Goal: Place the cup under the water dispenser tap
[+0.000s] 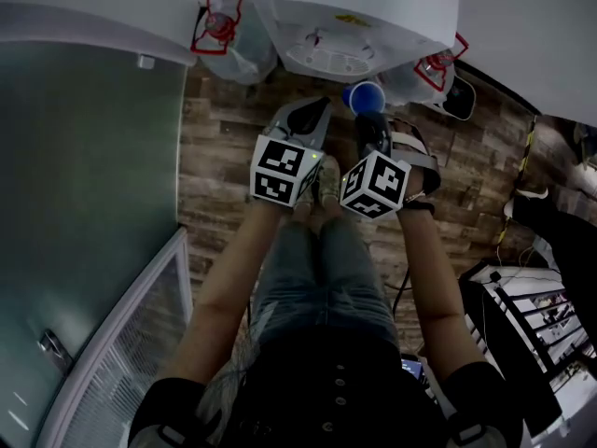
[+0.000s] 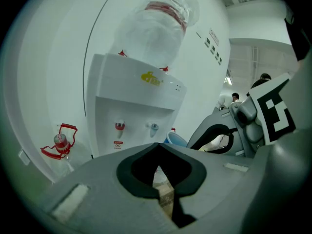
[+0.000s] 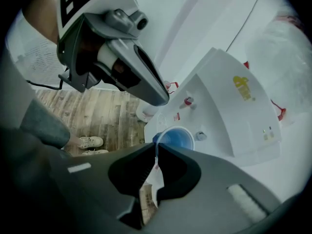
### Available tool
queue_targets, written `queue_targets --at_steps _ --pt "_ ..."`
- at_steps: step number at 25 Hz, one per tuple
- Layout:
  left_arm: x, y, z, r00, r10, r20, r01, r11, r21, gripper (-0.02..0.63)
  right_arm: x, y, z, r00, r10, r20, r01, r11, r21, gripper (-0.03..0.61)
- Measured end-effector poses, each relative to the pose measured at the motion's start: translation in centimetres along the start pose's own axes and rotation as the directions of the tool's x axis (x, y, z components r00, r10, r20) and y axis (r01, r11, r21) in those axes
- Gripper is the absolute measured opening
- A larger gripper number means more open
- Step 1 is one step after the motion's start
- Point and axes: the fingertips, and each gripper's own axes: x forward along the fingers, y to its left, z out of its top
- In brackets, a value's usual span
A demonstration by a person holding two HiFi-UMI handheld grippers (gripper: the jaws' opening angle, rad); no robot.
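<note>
Left gripper (image 2: 157,146): the jaws are closed tip to tip with nothing between them; it hangs just beside the other tool and takes no part in the carry.
Right gripper (image 3: 156,149): the jaws are nearly together, pinching the thin near wall of the cup at its rim, and it points steeply down.
Cup (image 3: 176,137): blue, upright and mouth up; it hangs from that pinch in front of the dispenser, clear of the wooden floor (image 1: 224,157), and looks empty.
Drip tray (image 3: 161,119): the white ledge just beyond and below the cup; I cannot tell whether the cup touches it.
Taps: the red tap (image 3: 187,101) and the blue tap (image 3: 200,136) sit side by side on the front panel, and the cup is nearer the blue one.
Water dispenser (image 2: 139,99): white, with an upturned bottle on top.
Step in hand: the carry-in, by my reading; the cup is held and not yet set down.
Next move calls for: bringing the cup in beneath one spout, keeping it level, seating its base flat on the tray, and only then parting the jaws.
</note>
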Motion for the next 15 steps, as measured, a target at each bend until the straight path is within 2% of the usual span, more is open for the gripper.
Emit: queue_targets --at_steps 7,15 --pt "2.3 1.8 -2.3 1.0 0.002 -0.024 -0.002 1.0 -0.001 0.003 3.8 0.6 -1.3 0.999 0.024 -0.025 -0.024 1.0 0.016 0.021" --pt "4.7 2.1 -4.9 0.999 0.005 -0.04 -0.007 0.999 -0.04 0.003 7.1 1.1 -1.7 0.999 0.039 -0.011 -0.039 0.999 0.023 0.021"
